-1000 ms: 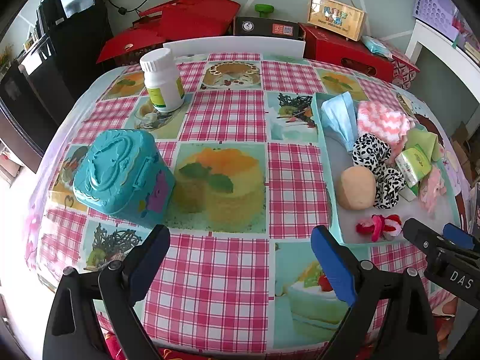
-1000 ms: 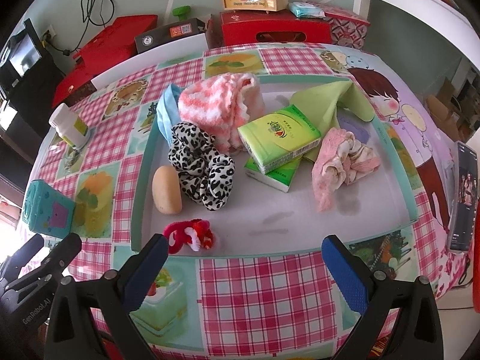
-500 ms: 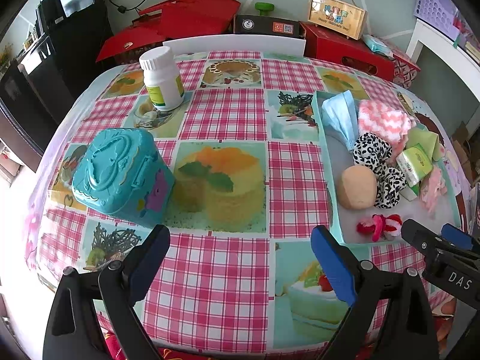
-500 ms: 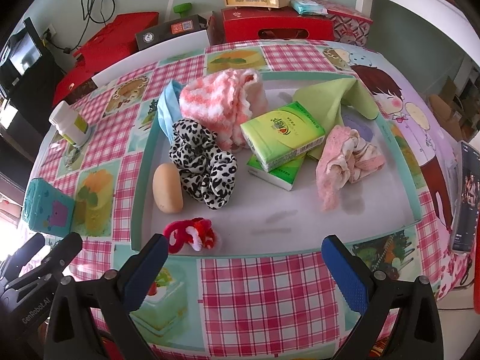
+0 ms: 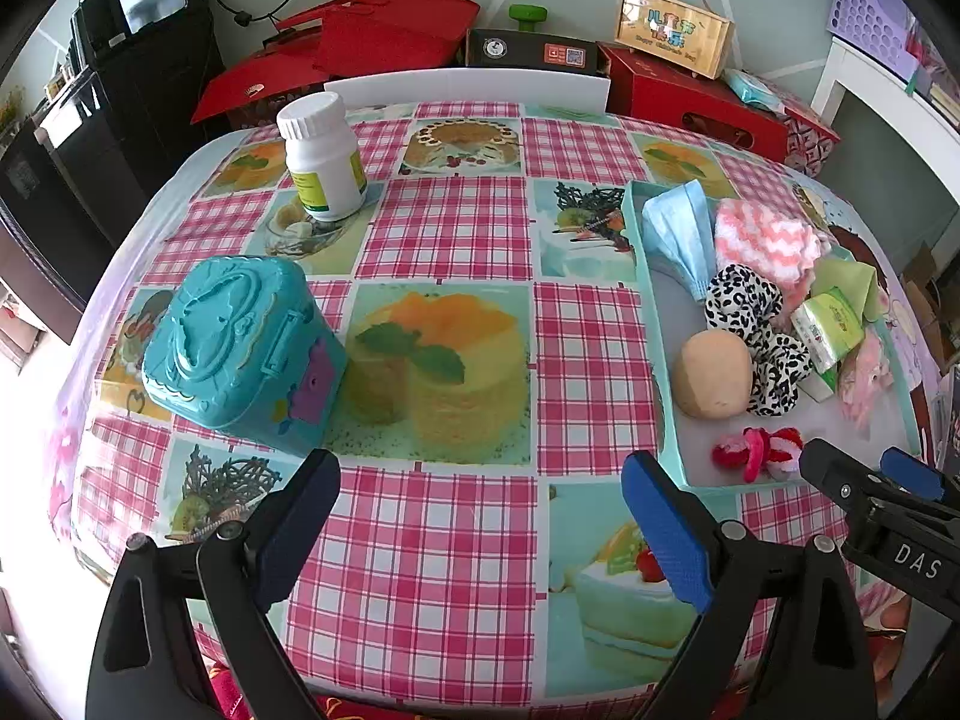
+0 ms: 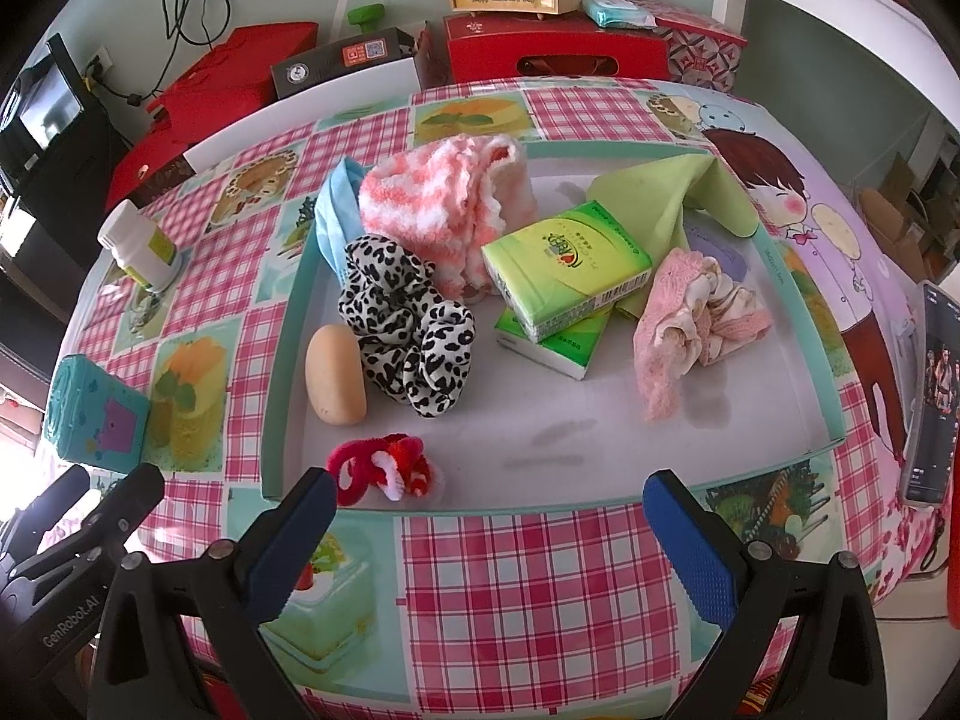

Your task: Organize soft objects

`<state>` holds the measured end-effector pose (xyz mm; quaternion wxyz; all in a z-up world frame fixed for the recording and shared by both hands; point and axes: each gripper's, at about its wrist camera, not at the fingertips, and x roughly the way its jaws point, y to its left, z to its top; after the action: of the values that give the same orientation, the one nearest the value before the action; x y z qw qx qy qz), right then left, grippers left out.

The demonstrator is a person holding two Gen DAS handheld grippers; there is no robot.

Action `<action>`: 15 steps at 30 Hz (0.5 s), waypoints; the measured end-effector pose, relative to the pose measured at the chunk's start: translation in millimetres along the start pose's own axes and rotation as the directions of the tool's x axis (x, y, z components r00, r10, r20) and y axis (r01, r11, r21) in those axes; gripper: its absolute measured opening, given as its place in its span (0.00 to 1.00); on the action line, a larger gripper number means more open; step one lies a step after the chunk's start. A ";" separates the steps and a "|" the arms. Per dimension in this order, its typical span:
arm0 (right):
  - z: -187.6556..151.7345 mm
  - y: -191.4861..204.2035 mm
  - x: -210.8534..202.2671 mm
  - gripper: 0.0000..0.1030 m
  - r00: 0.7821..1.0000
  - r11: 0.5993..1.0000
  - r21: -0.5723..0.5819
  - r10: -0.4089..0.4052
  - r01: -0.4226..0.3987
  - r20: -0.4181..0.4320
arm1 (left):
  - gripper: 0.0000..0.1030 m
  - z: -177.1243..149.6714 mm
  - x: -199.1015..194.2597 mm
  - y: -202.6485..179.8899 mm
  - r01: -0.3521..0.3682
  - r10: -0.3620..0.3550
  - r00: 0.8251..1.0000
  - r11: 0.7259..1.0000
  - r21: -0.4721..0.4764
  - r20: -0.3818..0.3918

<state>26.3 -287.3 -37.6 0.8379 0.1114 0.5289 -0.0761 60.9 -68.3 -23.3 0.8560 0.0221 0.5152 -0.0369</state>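
Observation:
A teal-rimmed tray point(image 6: 282, 354) point(image 5: 657, 330) on the checked tablecloth holds soft things: a leopard scrunchie point(image 6: 402, 324), a pink-white knit cloth point(image 6: 444, 198), a blue face mask point(image 6: 333, 210), a tan sponge point(image 6: 335, 375), a red-pink hair tie point(image 6: 384, 468), two green tissue packs point(image 6: 564, 264), a green cloth point(image 6: 666, 192) and a pink lace cloth point(image 6: 690, 324). My right gripper point(image 6: 489, 534) is open at the tray's near edge, holding nothing. My left gripper point(image 5: 480, 510) is open over bare cloth, left of the tray.
A teal toy case point(image 5: 234, 342) and a white pill bottle point(image 5: 324, 156) stand on the left of the table. A phone point(image 6: 933, 396) lies at the right edge. Red boxes point(image 5: 690, 96) and a black cabinet point(image 5: 120, 78) sit behind the table.
Both views have shifted only slightly; the right gripper has edged a little nearer the tray. Nothing was grasped or let go.

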 end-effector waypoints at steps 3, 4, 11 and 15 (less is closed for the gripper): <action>-0.7 -0.1 0.5 1.00 1.000 1.000 0.001 0.000 0.000 -0.001 | 0.92 0.0 0.4 0.1 -0.001 0.001 1.000 1.000 -0.001 0.000; -1.0 0.0 0.8 1.00 1.000 1.000 0.001 0.000 0.000 -0.002 | 0.92 0.2 0.5 0.1 -0.001 0.001 1.000 1.000 -0.001 -0.001; -1.4 -0.4 1.1 1.00 1.000 1.000 0.003 0.001 -0.001 -0.003 | 0.92 -0.2 1.0 0.1 0.000 0.000 1.000 1.000 -0.002 -0.001; -1.0 -0.6 1.0 1.00 1.000 1.000 0.004 0.002 -0.002 -0.003 | 0.92 -0.9 1.7 0.8 0.000 0.000 1.000 1.000 -0.004 -0.002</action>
<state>25.7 -287.6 -38.9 0.8369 0.1136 0.5299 -0.0762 61.1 -67.5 -25.2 0.8556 0.0203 0.5160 -0.0356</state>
